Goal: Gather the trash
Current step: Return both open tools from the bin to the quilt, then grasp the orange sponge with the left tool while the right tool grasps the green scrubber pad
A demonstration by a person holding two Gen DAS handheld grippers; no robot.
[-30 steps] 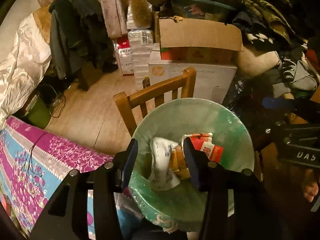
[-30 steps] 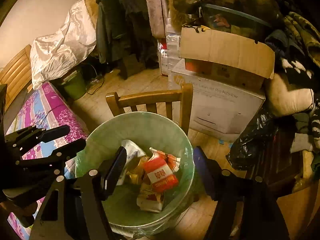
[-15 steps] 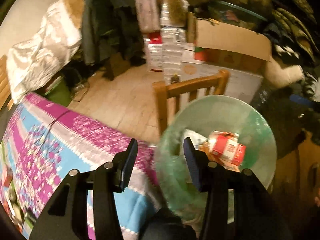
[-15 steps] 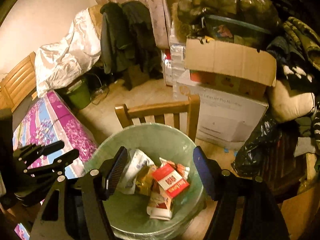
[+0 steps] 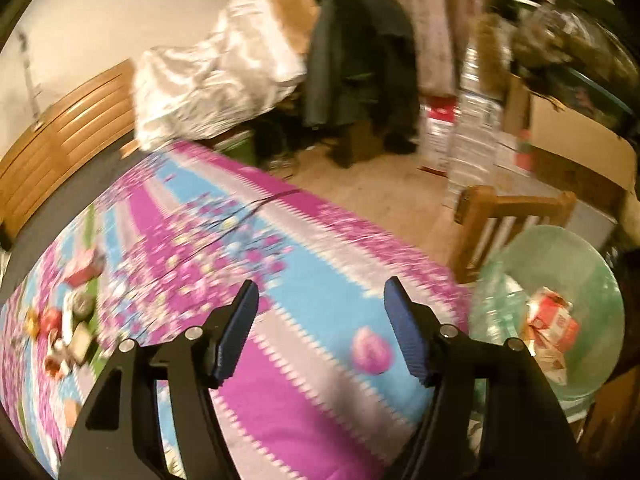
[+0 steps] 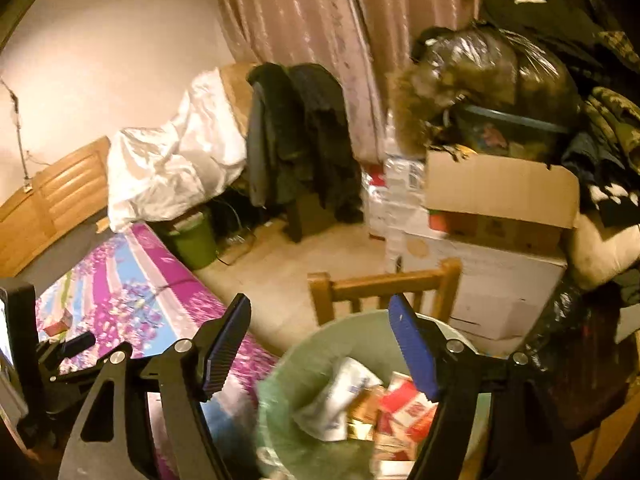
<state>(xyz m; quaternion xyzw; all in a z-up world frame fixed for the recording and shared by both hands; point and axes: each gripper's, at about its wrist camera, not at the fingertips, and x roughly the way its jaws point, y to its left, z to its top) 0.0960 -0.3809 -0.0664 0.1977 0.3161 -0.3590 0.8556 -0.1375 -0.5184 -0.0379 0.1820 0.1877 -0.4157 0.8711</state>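
Note:
A pale green bin (image 5: 576, 264) lined with a bag holds red and white cartons and wrappers (image 5: 554, 320); in the right wrist view the bin (image 6: 320, 344) sits low, just under my fingers. My left gripper (image 5: 320, 312) hangs over the purple-and-blue floral bedspread (image 5: 248, 248), its jaws opening with nothing between them. More loose trash (image 5: 68, 332) lies on the bedspread at the far left. My right gripper (image 6: 320, 332) is above the bin's near rim, jaws opening and empty. The left gripper's tool (image 6: 60, 348) shows at the left edge of the right wrist view.
A wooden chair back (image 6: 384, 284) stands right behind the bin. Cardboard boxes (image 6: 500, 200), bags and clothes pile up at the right. A dark coat (image 6: 296, 136) hangs over a chair, a green pail (image 6: 196, 240) sits by the bed, and a wooden headboard (image 5: 60, 140) is at left.
My left gripper swung left from over the bin to above the bedspread and its jaws widened. My right gripper rose and tilted up, so the bin dropped lower in its view.

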